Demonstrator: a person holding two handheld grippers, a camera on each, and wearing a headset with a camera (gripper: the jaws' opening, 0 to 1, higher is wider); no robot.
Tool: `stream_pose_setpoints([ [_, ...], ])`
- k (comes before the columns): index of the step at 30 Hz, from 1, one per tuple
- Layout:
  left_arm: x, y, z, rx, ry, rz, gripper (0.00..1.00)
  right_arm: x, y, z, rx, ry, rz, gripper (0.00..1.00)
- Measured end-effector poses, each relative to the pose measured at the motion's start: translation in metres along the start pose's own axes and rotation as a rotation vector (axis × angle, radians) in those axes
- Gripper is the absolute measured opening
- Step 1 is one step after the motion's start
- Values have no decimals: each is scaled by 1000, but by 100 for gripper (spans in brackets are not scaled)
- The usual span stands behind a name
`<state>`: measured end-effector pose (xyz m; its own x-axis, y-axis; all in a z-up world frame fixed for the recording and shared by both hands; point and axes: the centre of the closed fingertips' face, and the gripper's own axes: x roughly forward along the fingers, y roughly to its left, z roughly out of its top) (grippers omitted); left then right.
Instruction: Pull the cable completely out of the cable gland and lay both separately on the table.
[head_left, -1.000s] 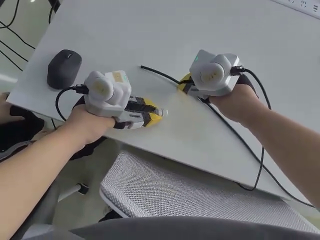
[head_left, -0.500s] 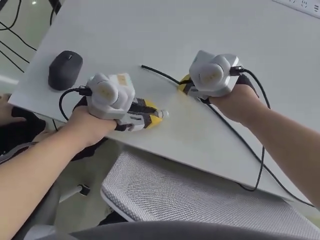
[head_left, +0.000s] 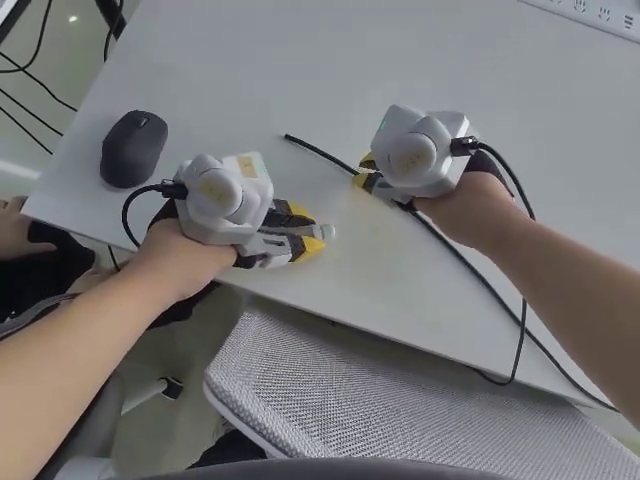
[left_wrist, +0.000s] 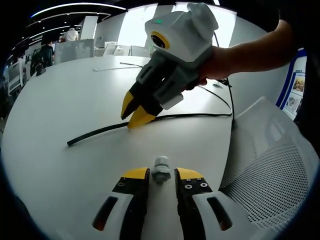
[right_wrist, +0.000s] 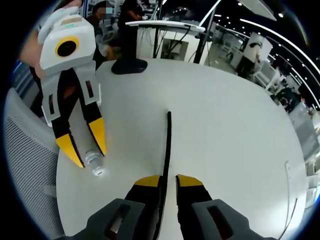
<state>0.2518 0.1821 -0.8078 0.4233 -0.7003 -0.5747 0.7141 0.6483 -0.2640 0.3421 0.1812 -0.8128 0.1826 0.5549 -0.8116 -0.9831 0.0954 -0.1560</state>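
A small grey cable gland (left_wrist: 161, 170) sits between the yellow tips of my left gripper (left_wrist: 162, 175), which is shut on it just above the table; its threaded end pokes out in front (head_left: 325, 232). The black cable (right_wrist: 167, 145) lies free of the gland on the white table (head_left: 300, 60). It runs lengthwise through the narrow gap of my right gripper (right_wrist: 168, 181), hugging the left jaw with table showing beside it, so this gripper is slightly open. The two grippers (head_left: 310, 240) (head_left: 365, 178) rest a short way apart, tips pointing toward each other.
A dark computer mouse (head_left: 133, 147) lies at the table's left. The cable trails behind my right hand and drops over the near table edge (head_left: 515, 340). A mesh chair seat (head_left: 330, 400) sits below that edge. Farther back, a power strip (head_left: 590, 12) lies along the table's far side.
Both hands and the view have shifted only slightly. The gland stays at the left gripper's tips and the cable stays under the right gripper.
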Motion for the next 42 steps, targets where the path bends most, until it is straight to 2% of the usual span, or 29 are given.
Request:
stream_pose_setpoints([
  [5,-3,-2,4,-4,-2,18,26,-12,-5,3,0,-14,-23,11],
  [8,-7,-4,9,-21,-12,33,29,-27,-7,4,11,-35,-43,14],
  [10,-10,-7,15,-44,-32,39,31,-38,-8,6,32,-54,-52,16],
  [12,-14,-11,26,-57,-69,39,35,-50,-9,8,46,-83,-63,18],
  [14,-17,-15,31,-61,-79,38,35,-63,-9,9,49,-103,-75,18],
  [22,-30,-32,49,-60,-86,41,40,-107,-7,4,172,-204,-113,25],
  [26,-39,-40,59,-62,-95,41,42,-132,-2,-4,204,-231,-132,27],
  [28,-44,-40,66,-83,-123,49,44,-144,0,-8,225,-246,-139,29],
  [36,-59,-43,83,-113,-170,74,51,-190,5,-28,406,-348,-160,39],
  [42,-66,-44,89,-137,-196,92,56,-211,14,-52,461,-359,-174,45],
])
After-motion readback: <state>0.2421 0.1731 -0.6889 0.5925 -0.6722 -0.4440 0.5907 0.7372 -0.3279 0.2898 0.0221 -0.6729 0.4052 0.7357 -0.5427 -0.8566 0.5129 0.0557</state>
